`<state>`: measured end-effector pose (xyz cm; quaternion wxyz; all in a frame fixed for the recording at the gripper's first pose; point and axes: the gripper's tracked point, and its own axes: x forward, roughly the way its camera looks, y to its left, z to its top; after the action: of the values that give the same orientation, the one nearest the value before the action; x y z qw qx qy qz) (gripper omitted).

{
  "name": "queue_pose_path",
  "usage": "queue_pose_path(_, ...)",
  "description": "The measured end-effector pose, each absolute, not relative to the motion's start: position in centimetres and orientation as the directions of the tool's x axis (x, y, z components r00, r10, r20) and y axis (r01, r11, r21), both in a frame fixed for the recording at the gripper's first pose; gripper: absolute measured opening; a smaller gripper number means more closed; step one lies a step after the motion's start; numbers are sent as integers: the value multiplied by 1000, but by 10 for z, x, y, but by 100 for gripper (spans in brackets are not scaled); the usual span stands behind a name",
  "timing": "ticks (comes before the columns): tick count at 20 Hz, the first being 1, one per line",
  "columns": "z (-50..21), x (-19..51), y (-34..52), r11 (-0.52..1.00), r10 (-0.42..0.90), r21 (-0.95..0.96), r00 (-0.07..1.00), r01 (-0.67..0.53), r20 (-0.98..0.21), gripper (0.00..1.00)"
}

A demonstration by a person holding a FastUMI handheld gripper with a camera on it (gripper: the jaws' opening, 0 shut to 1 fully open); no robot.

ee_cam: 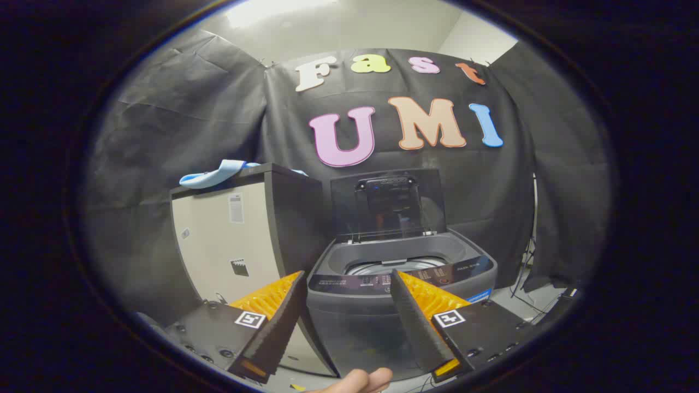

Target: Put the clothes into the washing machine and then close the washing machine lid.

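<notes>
A grey top-loading washing machine [401, 273] stands ahead of my fingers with its dark lid [387, 203] raised upright behind the drum opening [397, 266]. To its left, a light blue piece of clothing [214, 174] lies on top of a taller appliance [246, 234]. My gripper [348, 279] is open with nothing between the fingers; the washer's front panel shows in the gap. The clothing sits well beyond and above the left finger [278, 316].
The taller cabinet-like appliance stands close against the washer's left side. Cables [524, 273] hang to the right of the washer near the wall cloth. A person's fingertips [357, 382] show below the fingers. Light floor lies around the washer's base.
</notes>
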<state>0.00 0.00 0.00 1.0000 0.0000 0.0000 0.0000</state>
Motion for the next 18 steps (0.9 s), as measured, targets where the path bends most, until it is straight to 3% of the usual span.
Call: queue_pose_path(18, -7, -14, 2, 999, -33, -28, 999, 33, -12, 96)
